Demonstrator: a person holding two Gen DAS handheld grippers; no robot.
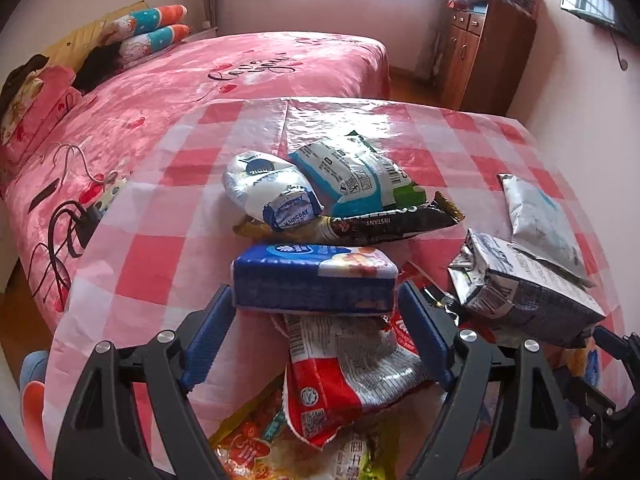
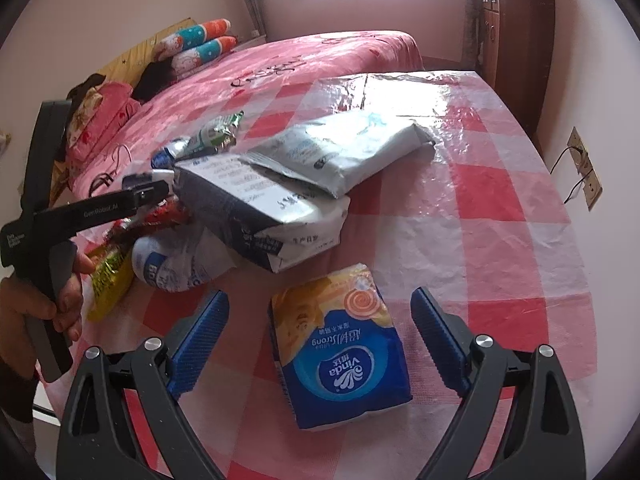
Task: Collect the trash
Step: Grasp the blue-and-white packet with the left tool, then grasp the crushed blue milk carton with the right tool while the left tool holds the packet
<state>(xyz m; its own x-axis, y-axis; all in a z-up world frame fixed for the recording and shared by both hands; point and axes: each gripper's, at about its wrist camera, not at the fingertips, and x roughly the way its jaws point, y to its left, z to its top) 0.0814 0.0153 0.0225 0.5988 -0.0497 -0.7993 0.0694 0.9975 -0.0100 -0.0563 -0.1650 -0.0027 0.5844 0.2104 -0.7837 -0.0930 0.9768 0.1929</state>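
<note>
Wrappers and packs lie scattered on a table with a pink checked cloth [image 1: 160, 264]. My left gripper [image 1: 316, 292] is shut on a blue tissue pack [image 1: 314, 280], its blue pads pressed to the pack's two ends, above a red wrapper [image 1: 340, 384]. Beyond it lie a white pack [image 1: 260, 188], a teal bag [image 1: 352, 176] and a black coffee sachet [image 1: 400, 220]. My right gripper [image 2: 320, 296] is open and astride a blue and orange tissue pack [image 2: 340, 352], with gaps on both sides. A silver bag [image 2: 260, 216] lies further back. The right wrist view shows the left gripper [image 2: 154, 190] in a hand.
A grey pouch [image 2: 344, 148] rests on the silver bag. A yellow wrapper [image 2: 108, 280] and a crumpled white pack [image 2: 180, 264] lie at the left. A pink bed [image 1: 200, 80] adjoins the table, with a power strip [image 1: 108, 196] on it. A wooden cabinet [image 1: 484, 52] stands behind.
</note>
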